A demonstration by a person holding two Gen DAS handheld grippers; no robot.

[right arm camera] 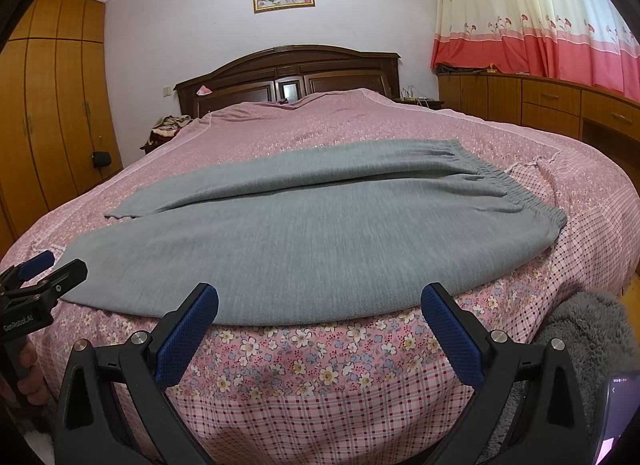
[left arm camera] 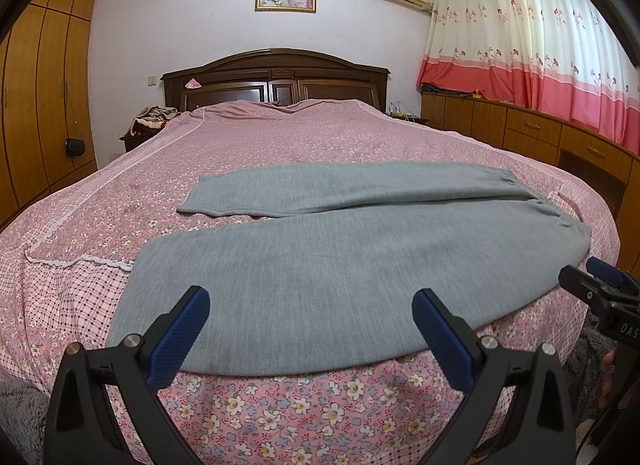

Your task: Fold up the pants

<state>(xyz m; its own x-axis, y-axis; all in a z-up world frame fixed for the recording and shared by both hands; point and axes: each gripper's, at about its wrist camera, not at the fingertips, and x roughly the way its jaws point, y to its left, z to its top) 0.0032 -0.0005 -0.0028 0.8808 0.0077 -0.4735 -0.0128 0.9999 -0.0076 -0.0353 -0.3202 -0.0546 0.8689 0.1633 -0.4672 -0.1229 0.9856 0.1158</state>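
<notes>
Grey pants lie flat across the foot of the bed, the elastic waistband to the right and the two legs spread to the left, the far leg's end angled away. They also show in the right wrist view. My left gripper is open and empty, just in front of the near leg's edge. My right gripper is open and empty, in front of the pants' near edge. Each gripper shows at the side of the other's view: the right one, the left one.
The bed has a pink floral cover with a dark headboard at the far end. A wooden wardrobe stands left, low cabinets and curtains right. A grey fluffy sleeve is at the lower right.
</notes>
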